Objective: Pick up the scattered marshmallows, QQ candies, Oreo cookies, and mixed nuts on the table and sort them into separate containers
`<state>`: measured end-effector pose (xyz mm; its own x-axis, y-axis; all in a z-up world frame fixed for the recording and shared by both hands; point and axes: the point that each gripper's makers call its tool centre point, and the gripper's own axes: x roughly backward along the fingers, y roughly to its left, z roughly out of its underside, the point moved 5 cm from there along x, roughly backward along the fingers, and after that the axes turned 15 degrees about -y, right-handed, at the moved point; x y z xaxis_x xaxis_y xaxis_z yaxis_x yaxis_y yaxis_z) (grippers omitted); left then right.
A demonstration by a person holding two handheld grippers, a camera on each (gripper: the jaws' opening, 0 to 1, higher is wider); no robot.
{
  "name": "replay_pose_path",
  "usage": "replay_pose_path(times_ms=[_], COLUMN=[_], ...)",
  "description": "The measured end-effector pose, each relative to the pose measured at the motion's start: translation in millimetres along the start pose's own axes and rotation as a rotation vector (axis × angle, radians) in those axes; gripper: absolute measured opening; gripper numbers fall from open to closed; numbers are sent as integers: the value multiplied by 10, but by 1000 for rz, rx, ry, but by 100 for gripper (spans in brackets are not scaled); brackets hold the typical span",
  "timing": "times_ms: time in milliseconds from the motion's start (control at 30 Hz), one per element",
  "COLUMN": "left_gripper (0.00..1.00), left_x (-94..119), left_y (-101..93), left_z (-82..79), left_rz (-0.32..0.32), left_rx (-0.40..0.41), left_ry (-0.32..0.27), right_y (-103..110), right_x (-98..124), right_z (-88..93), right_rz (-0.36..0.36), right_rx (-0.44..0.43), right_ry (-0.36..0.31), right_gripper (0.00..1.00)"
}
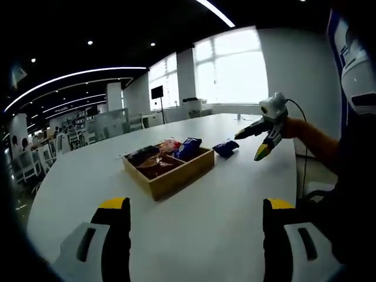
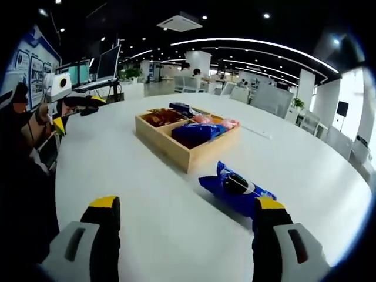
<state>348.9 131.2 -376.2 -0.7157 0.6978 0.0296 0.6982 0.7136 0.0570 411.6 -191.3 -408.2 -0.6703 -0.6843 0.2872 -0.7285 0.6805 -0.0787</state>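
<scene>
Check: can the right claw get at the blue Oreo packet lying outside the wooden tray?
Probably yes. The blue Oreo packet lies on bare table just ahead of the open right claw, beside the wooden tray, nothing between.

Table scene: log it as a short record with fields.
table: white, round
box: wooden, divided into compartments, already holding snack packs
loose item: blue cookie pack on the table beside the box, outside it
left gripper: open, empty, held above the table
right gripper: open, empty, just short of the cookie pack
sorting: not finished
</scene>
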Motion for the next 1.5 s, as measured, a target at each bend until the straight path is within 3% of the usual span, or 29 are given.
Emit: replay_pose_path(times_ms=[333, 733, 1133, 1500], left_gripper=[97, 97, 97, 97], left_x=[12, 6, -10, -12], left_y=[-6, -38, -56, -61], left_z=[-19, -31, -37, -40], left_rz=[1, 8, 15, 19], left_rx=[-3, 7, 3, 3], left_ry=[-1, -2, 1, -6], right_y=[78, 98, 55, -157], right_x=[172, 385, 407, 311], right_z=[110, 74, 116, 161], right_rz=[13, 31, 41, 82], right_rx=[-60, -91, -103, -80], right_ry=[-23, -46, -37, 2], right_gripper=[86, 87, 85, 82])
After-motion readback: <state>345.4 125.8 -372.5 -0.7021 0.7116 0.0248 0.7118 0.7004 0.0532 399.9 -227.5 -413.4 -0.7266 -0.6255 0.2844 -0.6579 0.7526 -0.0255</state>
